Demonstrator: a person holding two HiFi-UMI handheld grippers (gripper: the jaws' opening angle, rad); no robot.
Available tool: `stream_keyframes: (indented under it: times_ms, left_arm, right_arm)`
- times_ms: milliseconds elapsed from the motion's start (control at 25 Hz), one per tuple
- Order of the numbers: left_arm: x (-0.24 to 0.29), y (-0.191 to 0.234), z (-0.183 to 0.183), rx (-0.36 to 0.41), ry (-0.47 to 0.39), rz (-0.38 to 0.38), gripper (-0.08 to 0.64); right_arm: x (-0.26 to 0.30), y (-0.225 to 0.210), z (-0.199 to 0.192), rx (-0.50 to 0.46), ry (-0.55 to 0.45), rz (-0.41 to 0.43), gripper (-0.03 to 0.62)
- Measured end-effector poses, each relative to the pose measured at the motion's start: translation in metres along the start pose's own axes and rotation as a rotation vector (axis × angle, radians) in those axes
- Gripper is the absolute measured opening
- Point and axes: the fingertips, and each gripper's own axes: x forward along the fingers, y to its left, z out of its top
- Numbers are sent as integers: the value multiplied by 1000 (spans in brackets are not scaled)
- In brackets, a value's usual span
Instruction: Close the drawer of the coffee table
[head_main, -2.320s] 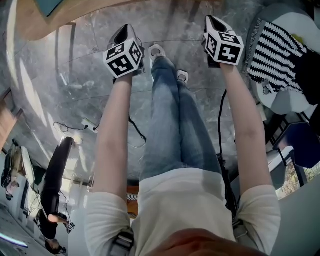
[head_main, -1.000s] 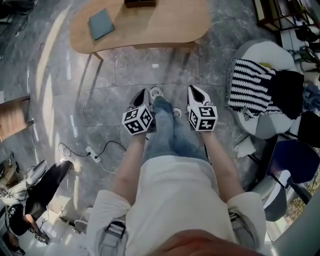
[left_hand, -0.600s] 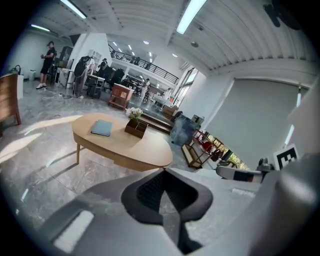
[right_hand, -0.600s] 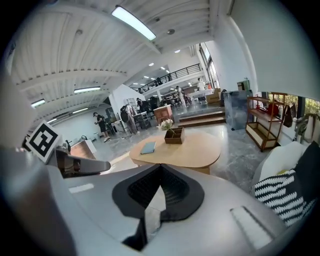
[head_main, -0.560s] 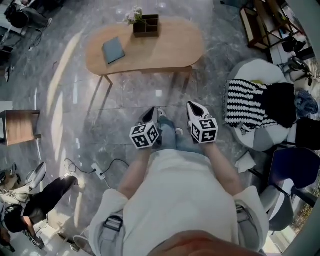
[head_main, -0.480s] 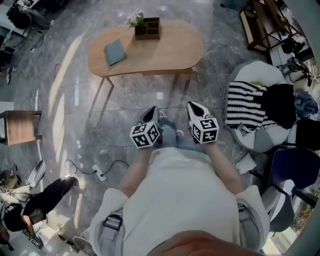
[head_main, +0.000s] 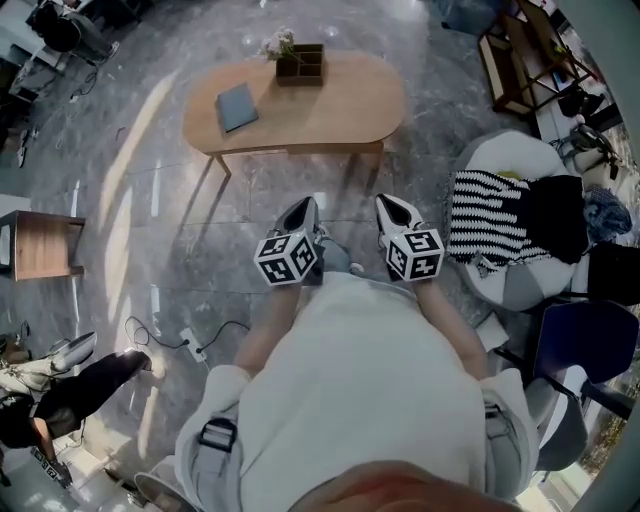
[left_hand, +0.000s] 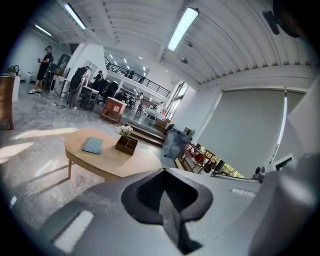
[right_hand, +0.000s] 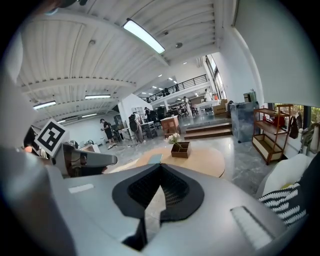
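Both arms were held forward, side by side. Left gripper (head_main: 301, 212) and right gripper (head_main: 394, 210) tilted slightly down, both claws clenched, nothing between jaws. Coffee table (head_main: 330, 110) stood ahead, well apart from grippers. Drawer could not be made out; forearms were mostly hidden behind torso (head_main: 365, 390).

The worktop (head_main: 330, 110) is seen at upper centre of the frame; on it a book (head_main: 237, 106) is placed left of a box (head_main: 300, 63). A chair (head_main: 505, 160) is found at right, a side table (head_main: 40, 245) at left.
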Motion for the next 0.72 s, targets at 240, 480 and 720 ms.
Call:
stream_keyframes:
  times_ms: [240, 480, 720]
  left_arm:
    - [-1, -3, 2, 0, -20, -19, 0]
    - [-1, -7, 8, 15, -19, -36, 0]
    - [-3, -15, 5, 61, -5, -41, 0]
  right_arm:
    - [-1, 3, 5, -18, -16, 19, 2]
    - [2, 6, 12, -6, -36, 25, 2]
    - [-4, 3, 12, 13, -43, 19, 2]
